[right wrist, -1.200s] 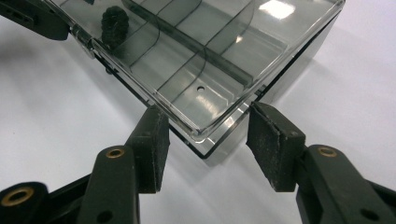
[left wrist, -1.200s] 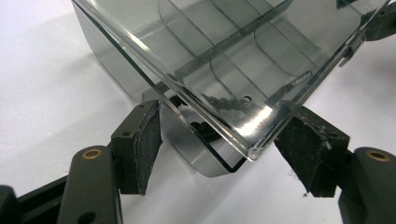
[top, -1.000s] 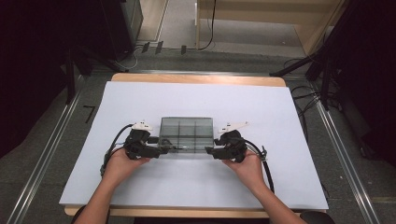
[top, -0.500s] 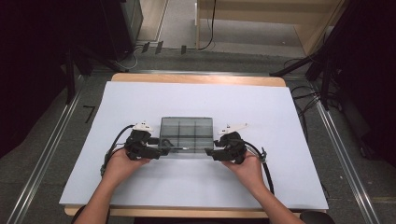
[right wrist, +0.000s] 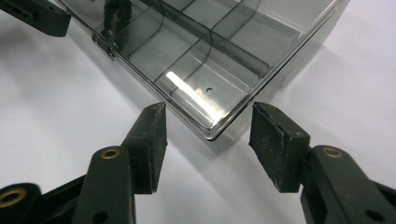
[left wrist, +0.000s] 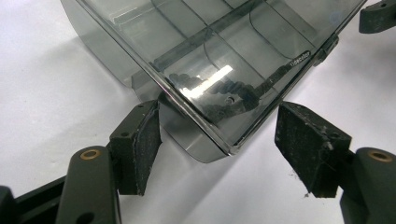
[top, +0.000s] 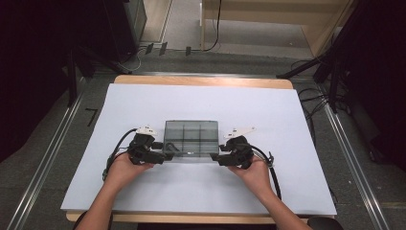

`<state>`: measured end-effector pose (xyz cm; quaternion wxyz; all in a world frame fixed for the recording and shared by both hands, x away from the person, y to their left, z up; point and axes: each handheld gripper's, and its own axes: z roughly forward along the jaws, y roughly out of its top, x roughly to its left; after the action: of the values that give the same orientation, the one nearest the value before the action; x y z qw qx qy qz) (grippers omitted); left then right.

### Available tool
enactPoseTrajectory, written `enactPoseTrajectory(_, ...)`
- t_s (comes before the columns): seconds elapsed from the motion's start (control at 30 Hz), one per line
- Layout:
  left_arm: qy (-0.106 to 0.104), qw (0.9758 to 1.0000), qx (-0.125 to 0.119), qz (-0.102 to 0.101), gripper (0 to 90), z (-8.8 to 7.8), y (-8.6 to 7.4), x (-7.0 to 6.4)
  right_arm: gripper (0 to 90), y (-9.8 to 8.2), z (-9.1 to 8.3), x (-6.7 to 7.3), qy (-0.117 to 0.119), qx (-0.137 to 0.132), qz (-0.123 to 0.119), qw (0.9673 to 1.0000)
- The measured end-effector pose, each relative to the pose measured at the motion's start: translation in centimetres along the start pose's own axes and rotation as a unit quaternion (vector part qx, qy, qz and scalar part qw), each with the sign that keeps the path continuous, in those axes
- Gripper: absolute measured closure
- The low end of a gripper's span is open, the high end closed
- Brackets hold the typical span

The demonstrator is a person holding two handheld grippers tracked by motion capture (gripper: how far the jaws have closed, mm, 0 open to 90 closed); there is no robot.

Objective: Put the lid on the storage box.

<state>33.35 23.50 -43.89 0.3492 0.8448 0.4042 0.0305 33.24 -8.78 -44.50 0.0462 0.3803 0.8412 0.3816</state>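
**Grippers spread at both near corners of smoky plastic box**

Box of dark see-through plastic, lid down, lay flat on the white sheet covering the table, roughly at the centre and on the person's side. Inner dividers showed through the lid, splitting it into compartments; what was inside, could not tell. A small latch sat on the near edge, seen in the right gripper view at upper left.

Left gripper sat at the box's near left corner, held by the left hand. In the left gripper view its jaws stood spread, the rounded corner of the box poking in between them. One pad looked right against the box's side wall or just beside it, hard to say which; the other pad was clear of the box, with white sheet showing in the gap. Not pinching.

Right gripper sat at the near right corner, in the right hand. In the right gripper view the jaws were spread, and had just been opening wider, with the box's corner reaching between the pads. Neither pad touched it; gaps showed on both sides. The left gripper's tip showed at top left of that view.

Cables trailed back from both grippers along the person's forearms.
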Motion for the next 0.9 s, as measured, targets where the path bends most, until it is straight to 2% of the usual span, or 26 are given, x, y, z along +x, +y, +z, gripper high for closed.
enactPoseTrajectory(0.3, 0.002, 1.0, 0.003, -0.004, 32.0, -1.1, 0.5, -0.2, 44.3, 0.4, -1.4, 0.0, 0.007, -0.017, -0.003, 0.9998)
enactPoseTrajectory(0.47, 0.002, 0.9999, -0.008, -0.007, 32.1, -1.8, 0.8, -0.1, 41.3, 0.8, -2.2, -0.3, 0.008, -0.034, -0.005, 0.9994)
enactPoseTrajectory(0.6, 0.01, 0.9998, -0.006, -0.015, 32.4, -2.2, 0.8, 0.4, 38.8, 0.9, -2.6, -0.8, 0.005, -0.041, -0.008, 0.9991)
enactPoseTrajectory(0.9, 0.027, 0.9992, -0.014, -0.027, 32.2, -3.1, 1.3, 1.1, 30.5, 0.9, -3.3, -2.6, -0.007, -0.054, 0.008, 0.9985)
